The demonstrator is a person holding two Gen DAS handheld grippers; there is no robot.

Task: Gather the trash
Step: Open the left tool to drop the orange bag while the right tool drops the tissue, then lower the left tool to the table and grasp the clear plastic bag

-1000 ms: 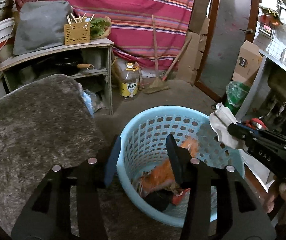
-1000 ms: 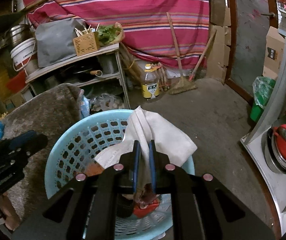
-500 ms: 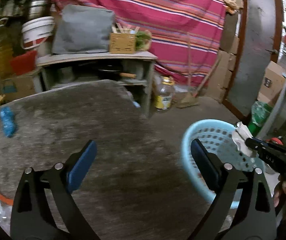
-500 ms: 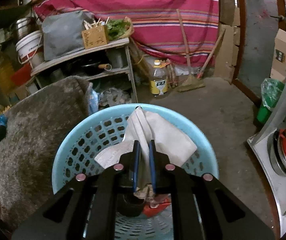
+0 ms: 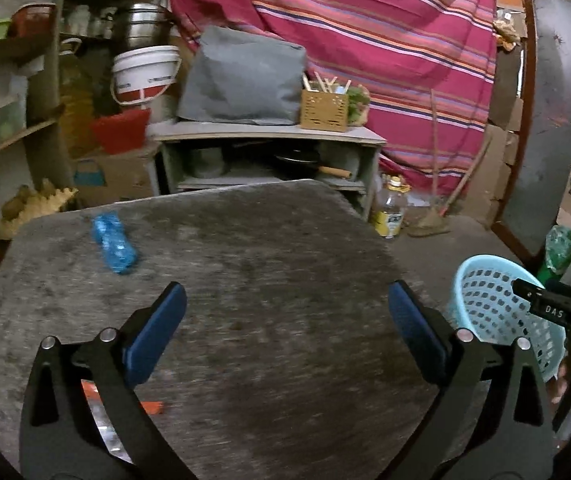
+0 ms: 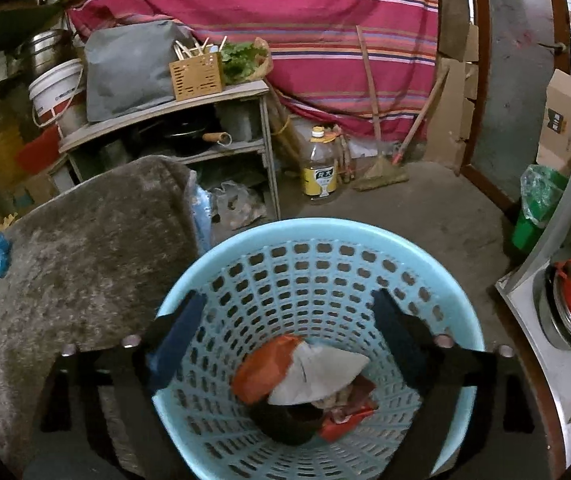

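Note:
A light blue perforated basket (image 6: 325, 232) stands on the floor beside a grey shaggy table (image 5: 269, 280). My right gripper (image 6: 289, 328) is open and empty over the basket mouth. A white cloth (image 6: 321, 376) lies inside on an orange wrapper (image 6: 261, 372) and other trash. My left gripper (image 5: 285, 320) is open and empty above the table. A crumpled blue plastic bottle (image 5: 113, 242) lies on the table at far left; it also shows in the right wrist view (image 6: 0, 254). An orange and clear wrapper (image 5: 101, 420) lies under my left finger. The basket (image 5: 493, 304) shows at right.
A grey shelf unit (image 5: 269, 136) with a grey bag and wooden box stands behind the table. An oil bottle (image 6: 319, 170) and brooms (image 6: 381, 168) are by the striped curtain. A green bagged bin (image 6: 535, 208) and a metal counter (image 6: 545, 320) are at right.
My right gripper opened and the white cloth dropped into the basket. My left gripper swung left from the basket over the table and opened wider.

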